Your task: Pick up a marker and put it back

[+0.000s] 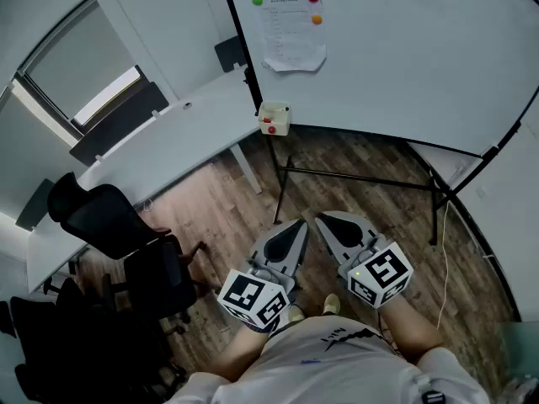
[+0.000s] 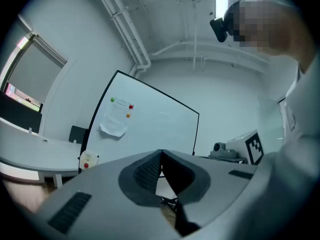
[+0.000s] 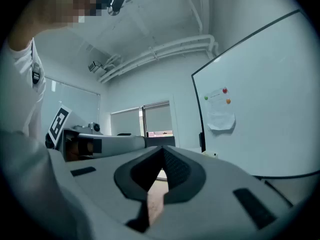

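Note:
A whiteboard (image 1: 396, 49) on a black stand faces me. A small cream holder (image 1: 274, 118) with a red item in it hangs at the board's lower left corner; I cannot make out a marker in it. The same holder (image 2: 88, 159) shows in the left gripper view. My left gripper (image 1: 296, 225) and right gripper (image 1: 325, 220) are held side by side close to my body, well short of the board, tips toward it. Both are shut on nothing: the left gripper (image 2: 161, 152) and the right gripper (image 3: 162, 148) each have their jaws meeting at the tip.
A sheet of paper (image 1: 290, 32) is pinned to the board with coloured magnets. The stand's black legs (image 1: 354, 175) cross the wooden floor ahead. A long white desk (image 1: 168, 141) runs along the left, with black office chairs (image 1: 109, 217) in front of it.

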Available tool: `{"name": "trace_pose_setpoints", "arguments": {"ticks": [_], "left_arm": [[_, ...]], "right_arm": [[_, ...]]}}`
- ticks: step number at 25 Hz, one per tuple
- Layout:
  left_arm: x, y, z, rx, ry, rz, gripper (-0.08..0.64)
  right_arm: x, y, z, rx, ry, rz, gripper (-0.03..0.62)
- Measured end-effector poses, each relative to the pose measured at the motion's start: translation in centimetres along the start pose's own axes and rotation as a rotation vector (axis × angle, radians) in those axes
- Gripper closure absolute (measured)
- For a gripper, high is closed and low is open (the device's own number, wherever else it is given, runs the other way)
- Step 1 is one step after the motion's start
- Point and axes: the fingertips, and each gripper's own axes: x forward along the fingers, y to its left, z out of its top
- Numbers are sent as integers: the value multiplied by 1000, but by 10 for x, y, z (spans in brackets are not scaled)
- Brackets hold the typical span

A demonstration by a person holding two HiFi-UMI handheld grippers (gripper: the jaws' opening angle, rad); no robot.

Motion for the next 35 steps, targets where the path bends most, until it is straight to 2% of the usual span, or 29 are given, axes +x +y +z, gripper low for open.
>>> {"name": "trace_pose_setpoints", "arguments": {"ticks": [12, 26, 35], "left_arm": [[13, -3, -4, 1, 15, 13, 549], [51, -7, -16, 28, 28, 86, 549], [69, 20, -18, 33, 34, 121, 549]], "right_arm": [[-3, -12, -2, 35, -7, 31, 580], [-18, -62, -1, 29, -35, 56, 578], [7, -84, -8, 44, -20, 74, 578]]}}
